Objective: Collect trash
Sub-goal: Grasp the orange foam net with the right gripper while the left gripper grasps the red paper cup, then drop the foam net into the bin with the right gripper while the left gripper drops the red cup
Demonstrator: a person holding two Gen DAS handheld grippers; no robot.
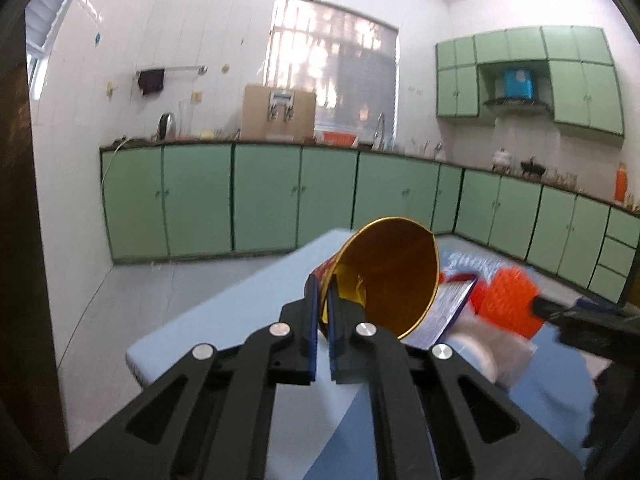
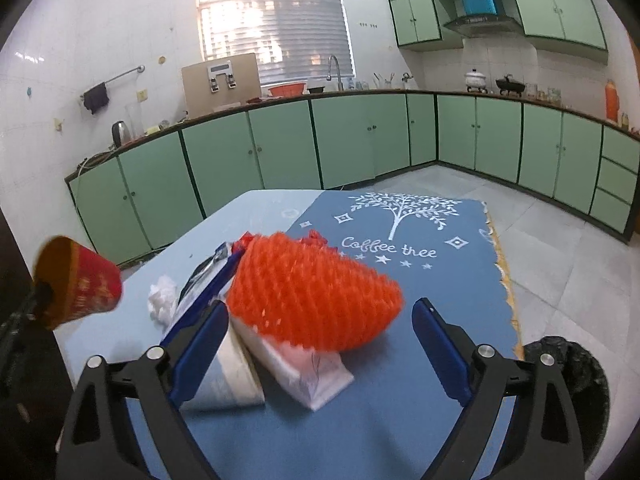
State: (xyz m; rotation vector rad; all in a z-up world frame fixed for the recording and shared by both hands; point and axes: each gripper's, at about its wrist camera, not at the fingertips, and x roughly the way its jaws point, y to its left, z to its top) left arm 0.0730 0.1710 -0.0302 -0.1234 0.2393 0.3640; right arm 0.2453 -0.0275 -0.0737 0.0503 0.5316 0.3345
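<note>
My left gripper is shut on the rim of a paper cup, red outside and gold inside, held tilted above the table's left side; in the right wrist view the cup hangs at the far left. An orange foam net lies on a white plastic bag. My right gripper stands open, one finger on each side of the net, not pressing it. Beside the net lie a blue-edged wrapper, a crumpled tissue and a white roll.
The trash sits on a blue "Coffee tree" mat over a light blue table. A bin lined with a black bag stands off the table's right edge. Green kitchen cabinets run along the far walls.
</note>
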